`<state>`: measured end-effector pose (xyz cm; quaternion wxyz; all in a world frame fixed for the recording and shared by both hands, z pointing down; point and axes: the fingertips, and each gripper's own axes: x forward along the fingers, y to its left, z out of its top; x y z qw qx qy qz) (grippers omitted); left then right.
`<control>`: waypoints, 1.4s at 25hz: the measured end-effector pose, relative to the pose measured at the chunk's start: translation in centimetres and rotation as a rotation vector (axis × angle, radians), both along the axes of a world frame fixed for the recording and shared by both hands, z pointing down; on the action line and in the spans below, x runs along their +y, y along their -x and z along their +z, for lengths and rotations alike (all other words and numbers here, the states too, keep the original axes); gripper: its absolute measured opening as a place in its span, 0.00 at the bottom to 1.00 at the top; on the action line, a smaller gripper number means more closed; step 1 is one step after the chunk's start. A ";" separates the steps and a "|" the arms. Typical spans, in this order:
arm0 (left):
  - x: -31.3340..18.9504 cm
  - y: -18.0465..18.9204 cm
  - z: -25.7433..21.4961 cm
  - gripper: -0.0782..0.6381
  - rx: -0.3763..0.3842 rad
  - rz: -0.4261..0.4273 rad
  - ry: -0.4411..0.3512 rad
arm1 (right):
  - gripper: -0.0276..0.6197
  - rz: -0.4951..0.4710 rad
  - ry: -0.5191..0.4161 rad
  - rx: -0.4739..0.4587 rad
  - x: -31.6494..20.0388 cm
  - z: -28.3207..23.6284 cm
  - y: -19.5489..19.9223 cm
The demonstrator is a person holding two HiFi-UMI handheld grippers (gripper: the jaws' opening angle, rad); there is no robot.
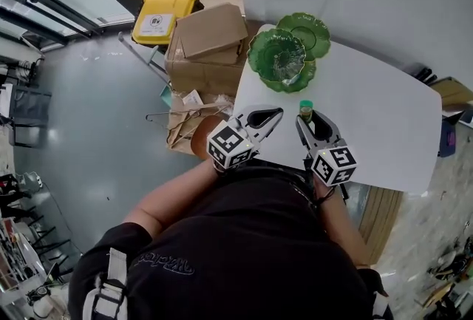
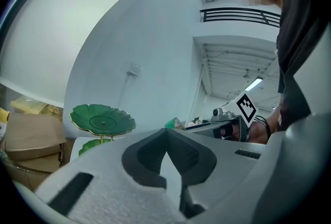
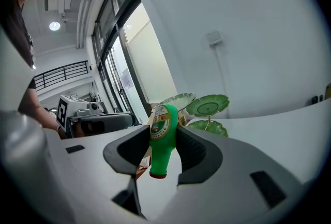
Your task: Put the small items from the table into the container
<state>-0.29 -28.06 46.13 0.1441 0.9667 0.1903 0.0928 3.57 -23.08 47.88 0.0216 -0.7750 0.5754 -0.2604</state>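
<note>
Here, green labelled bottle (image 3: 162, 137), red-tipped neck.

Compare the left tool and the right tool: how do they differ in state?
The right tool is shut on a small green bottle; the left tool holds nothing. The left tool's jaws meet at the tips; the right tool's jaws sit apart around the bottle. Both are white and reach over the near edge of the white table.

white rectangular desk (image 1: 384, 115) with rounded corners, smooth matte top. green lotus-leaf tiered dish stand (image 1: 283, 58) with gold rims stands upright on its far left corner, close to the edge.
</note>
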 end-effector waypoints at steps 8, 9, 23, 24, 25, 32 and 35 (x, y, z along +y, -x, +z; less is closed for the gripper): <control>-0.2 -2.2 2.4 0.12 -0.044 -0.006 0.019 | 0.30 0.039 0.088 -0.159 -1.8 6.4 -6.0; -0.1 -2.6 3.0 0.12 -0.051 -0.007 0.020 | 0.30 0.042 0.098 -0.176 -2.3 7.4 -6.9; -0.6 -5.6 7.9 0.12 -0.173 -0.096 0.051 | 0.30 0.133 0.275 -0.358 -5.8 21.8 -16.2; -0.6 -5.5 8.2 0.12 -0.179 -0.098 0.049 | 0.30 0.145 0.281 -0.367 -5.9 22.3 -16.6; -0.6 -5.3 8.5 0.12 -0.185 -0.100 0.047 | 0.30 0.156 0.285 -0.375 -5.9 22.8 -17.0; -0.1 -4.6 8.8 0.12 -0.198 -0.114 0.061 | 0.31 0.172 0.256 -0.384 -6.1 22.8 -17.8; -0.1 -4.3 8.5 0.12 -0.192 -0.120 0.062 | 0.32 0.166 0.237 -0.354 -5.9 21.7 -17.8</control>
